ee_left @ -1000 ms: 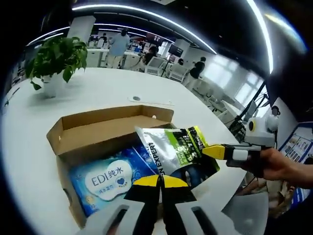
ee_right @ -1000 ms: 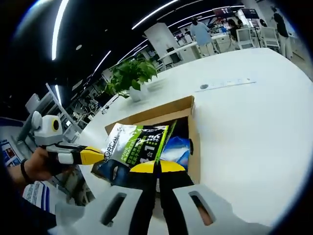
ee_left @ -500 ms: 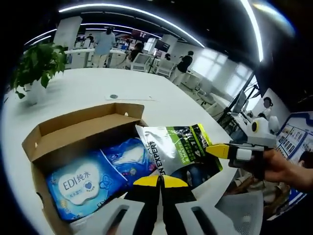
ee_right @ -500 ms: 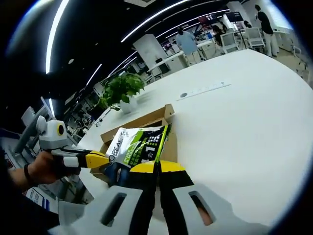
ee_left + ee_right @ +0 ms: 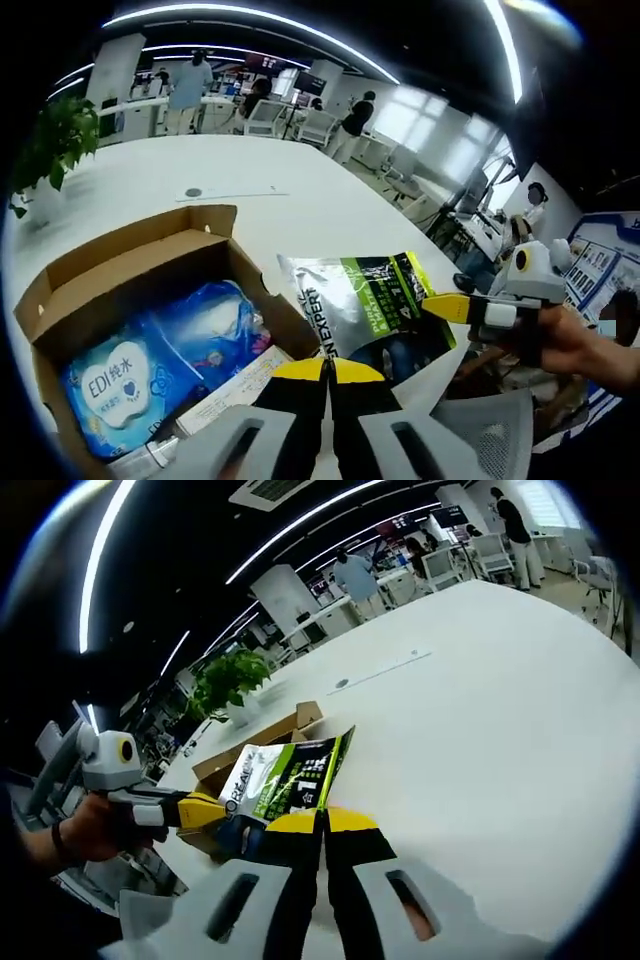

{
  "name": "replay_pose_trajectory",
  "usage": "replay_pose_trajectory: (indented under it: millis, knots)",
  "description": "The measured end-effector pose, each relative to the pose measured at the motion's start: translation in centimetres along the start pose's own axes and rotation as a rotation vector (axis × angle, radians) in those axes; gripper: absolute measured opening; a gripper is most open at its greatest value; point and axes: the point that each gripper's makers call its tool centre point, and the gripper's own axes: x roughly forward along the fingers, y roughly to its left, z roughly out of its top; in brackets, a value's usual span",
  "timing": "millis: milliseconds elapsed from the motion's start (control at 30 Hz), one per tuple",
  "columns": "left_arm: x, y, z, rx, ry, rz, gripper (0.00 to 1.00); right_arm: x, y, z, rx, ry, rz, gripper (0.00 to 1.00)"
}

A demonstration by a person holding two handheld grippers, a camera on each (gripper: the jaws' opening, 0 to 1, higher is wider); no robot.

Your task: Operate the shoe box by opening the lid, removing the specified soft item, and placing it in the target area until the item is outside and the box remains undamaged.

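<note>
While jaws pinch pouch (image 5: 372, 305), shoe box (image 5: 120, 262) sits open beside.

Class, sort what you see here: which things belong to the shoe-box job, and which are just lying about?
Job:
cardboard box, lid open
silver-green pouch, gripped by left claw and right claw, outside the box

Lying about:
blue wipes pack in the box
potted plant
white table

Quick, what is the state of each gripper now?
Left gripper: shut on the silver-green pouch.
Right gripper: shut on the same pouch, held outside the cardboard box.
</note>
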Motion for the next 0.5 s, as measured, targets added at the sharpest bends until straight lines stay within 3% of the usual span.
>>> replay_pose_trajectory:
  millis: [300,500]
  knots:
    - [1.9,-2.2,-0.2,0.014,0.019,-0.027,0.0,-1.8,-2.6,0.1,0.036,-0.014,-0.034,0.0]
    - [3.1,-3.1,0.7,0.021,0.02,-0.035,0.0,-1.9,-4.0,1.2,0.052,-0.025,-0.041,0.0]
